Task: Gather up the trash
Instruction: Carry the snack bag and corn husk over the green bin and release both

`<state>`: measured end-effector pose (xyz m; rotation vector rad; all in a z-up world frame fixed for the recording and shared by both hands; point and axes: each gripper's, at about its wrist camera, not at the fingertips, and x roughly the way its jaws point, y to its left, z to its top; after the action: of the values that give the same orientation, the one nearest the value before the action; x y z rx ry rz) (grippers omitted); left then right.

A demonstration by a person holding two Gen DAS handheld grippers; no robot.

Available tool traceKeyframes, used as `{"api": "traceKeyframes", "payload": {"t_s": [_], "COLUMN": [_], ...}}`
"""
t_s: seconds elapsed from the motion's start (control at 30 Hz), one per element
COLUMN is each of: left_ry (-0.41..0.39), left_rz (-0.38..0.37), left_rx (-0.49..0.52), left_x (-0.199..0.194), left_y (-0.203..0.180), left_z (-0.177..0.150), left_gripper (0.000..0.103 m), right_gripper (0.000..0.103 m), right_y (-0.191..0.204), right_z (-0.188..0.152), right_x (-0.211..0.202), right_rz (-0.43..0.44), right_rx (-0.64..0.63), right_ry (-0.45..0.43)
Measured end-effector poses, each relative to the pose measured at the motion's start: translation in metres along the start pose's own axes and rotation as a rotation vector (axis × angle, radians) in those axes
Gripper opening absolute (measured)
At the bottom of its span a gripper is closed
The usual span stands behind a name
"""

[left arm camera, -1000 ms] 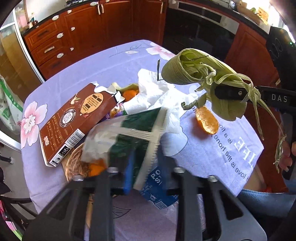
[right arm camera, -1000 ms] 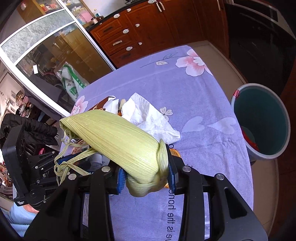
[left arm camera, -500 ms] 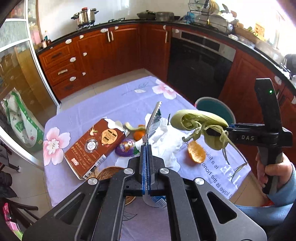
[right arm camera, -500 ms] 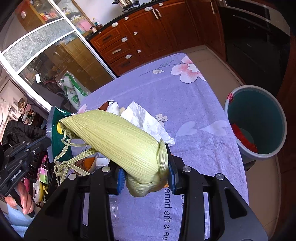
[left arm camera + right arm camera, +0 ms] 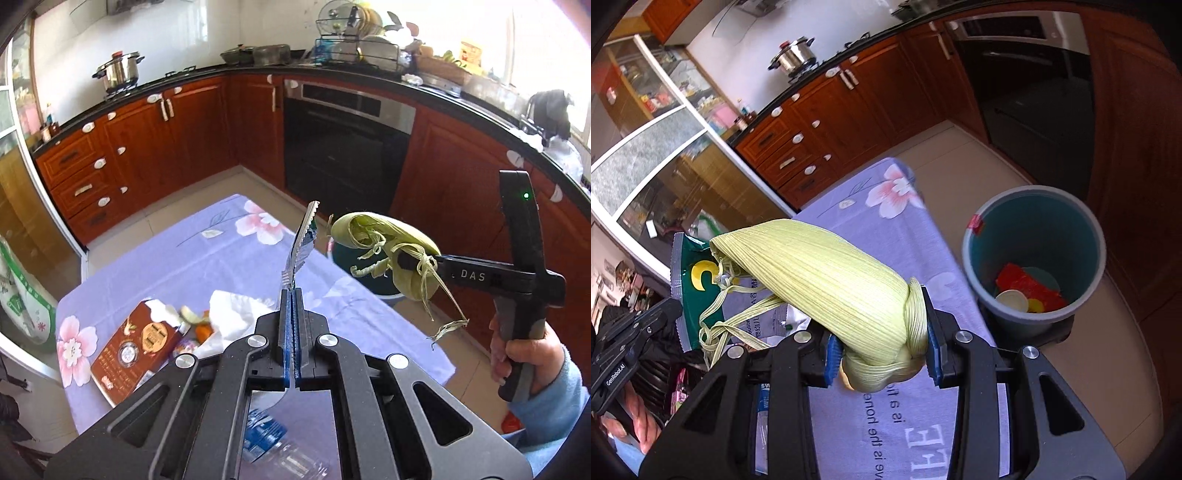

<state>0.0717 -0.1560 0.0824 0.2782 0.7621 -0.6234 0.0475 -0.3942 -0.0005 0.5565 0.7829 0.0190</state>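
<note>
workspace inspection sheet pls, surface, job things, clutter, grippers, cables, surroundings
surface: table under a lilac flowered cloth.
job's things: corn husk and green wrapper both lifted; bin on the floor past the table's edge, with red and yellow scraps inside.
clutter: brown carton, tissue, peels, plastic bottle on the cloth.
grippers: left gripper shut on the wrapper's edge; right gripper shut on the husk's base.
cables: nothing seen.
surroundings: red-brown cabinets, oven, pot on the stove, dish rack.
</note>
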Motion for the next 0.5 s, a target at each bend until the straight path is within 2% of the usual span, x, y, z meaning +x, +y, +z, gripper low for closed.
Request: {"api": "traceKeyframes", "payload": {"t_s": [0.23, 0.5], "left_ry": [0.001, 0.072], "left_rz": [-0.1, -0.199], "left_rx": [0.071, 0.05], "left_x": [0.047, 0.123], "left_y": [-0.061, -0.096], "left_z": [0.044, 0.069], "left_gripper": [0.001, 0.001], "right_gripper": [0.034, 0.034], "right_y": [-0.062, -0.109], "right_z": [0.028, 0.059], "right_x": [-0.036, -0.045], "right_rz": [-0.091, -0.191], "right_rx": [0.106, 0.181], "right_ry": [-0.107, -0.161]}}
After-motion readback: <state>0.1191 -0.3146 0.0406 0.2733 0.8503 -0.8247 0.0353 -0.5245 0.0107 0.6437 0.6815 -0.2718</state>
